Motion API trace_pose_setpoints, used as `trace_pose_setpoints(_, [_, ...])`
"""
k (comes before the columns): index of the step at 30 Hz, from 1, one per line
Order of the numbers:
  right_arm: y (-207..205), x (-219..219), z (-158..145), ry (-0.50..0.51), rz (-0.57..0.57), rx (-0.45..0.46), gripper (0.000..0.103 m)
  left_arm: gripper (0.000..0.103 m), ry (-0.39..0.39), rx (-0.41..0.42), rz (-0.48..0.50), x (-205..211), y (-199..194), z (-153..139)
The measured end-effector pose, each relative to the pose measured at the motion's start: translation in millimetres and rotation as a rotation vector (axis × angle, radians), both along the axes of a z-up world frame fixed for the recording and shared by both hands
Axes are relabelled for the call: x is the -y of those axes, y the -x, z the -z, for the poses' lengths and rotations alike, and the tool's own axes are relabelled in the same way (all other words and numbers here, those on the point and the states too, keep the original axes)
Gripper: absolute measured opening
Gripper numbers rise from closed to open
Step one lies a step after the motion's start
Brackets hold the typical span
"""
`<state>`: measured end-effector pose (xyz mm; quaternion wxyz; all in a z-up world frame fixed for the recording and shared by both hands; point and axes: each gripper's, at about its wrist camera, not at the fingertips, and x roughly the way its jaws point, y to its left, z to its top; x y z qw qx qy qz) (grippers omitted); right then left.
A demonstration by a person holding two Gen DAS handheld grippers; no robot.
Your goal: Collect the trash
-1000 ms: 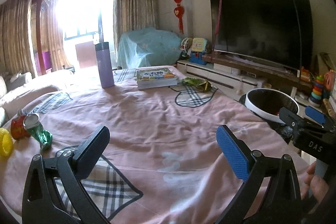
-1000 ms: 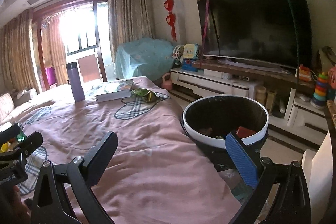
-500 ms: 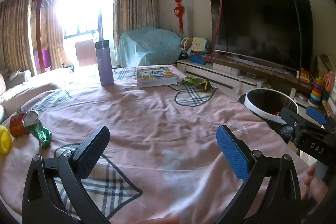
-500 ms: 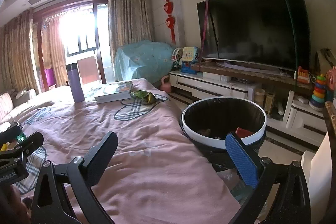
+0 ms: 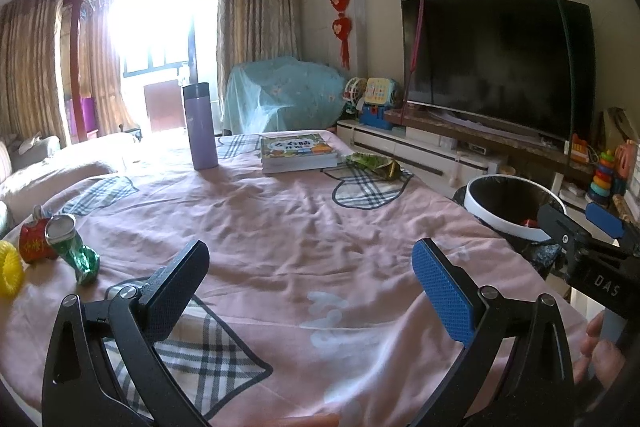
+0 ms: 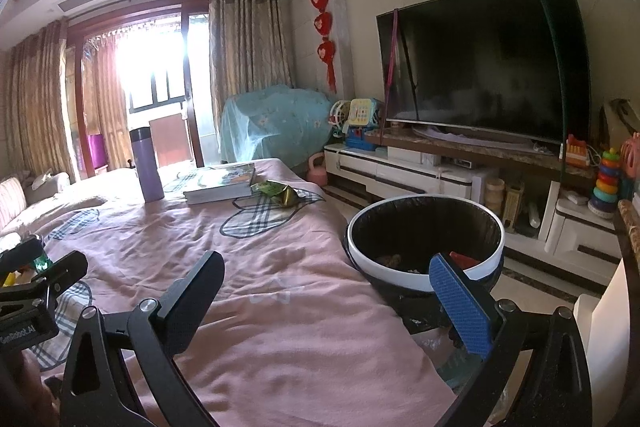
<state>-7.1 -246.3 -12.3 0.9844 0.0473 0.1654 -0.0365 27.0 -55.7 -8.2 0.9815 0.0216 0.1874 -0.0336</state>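
Observation:
A crushed green can and a red can lie at the table's left edge, beside a yellow ring. A green-gold snack wrapper lies at the far right of the table, also in the right wrist view. A white-rimmed bin with a black liner stands right of the table and holds some trash. My left gripper is open and empty over the table's near part. My right gripper is open and empty beside the bin.
A pink cloth covers the table. A purple flask and stacked books stand at the far side. A TV on a low white cabinet and toys line the right wall.
Both grippers have shifted slightly; the views have drifted a little. Both stay open and empty.

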Motion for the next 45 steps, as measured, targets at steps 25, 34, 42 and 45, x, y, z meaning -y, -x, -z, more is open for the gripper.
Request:
trace_pose_setpoints(25, [0.0, -5.0, -2.7, 0.005, -0.011, 0.012, 0.103, 0.103, 0.0, 0.018, 0.005, 1.7, 1.4, -2.2])
trace_pose_setpoints(34, [0.7, -5.7, -3.1, 0.005, -0.013, 0.014, 0.103, 0.103, -0.002, 0.016, 0.006, 2.5, 1.4, -1.8])
trace_pose_setpoints(42, [1.4, -6.1, -3.4, 0.004, -0.014, 0.015, 0.103, 0.103, 0.002, 0.014, 0.007, 1.7, 1.8, -2.1])
trace_pose_setpoints(45, [1.9, -6.7, -3.8, 0.005, -0.014, 0.016, 0.103, 0.103, 0.0, 0.016, 0.007, 1.9, 1.9, -2.1])
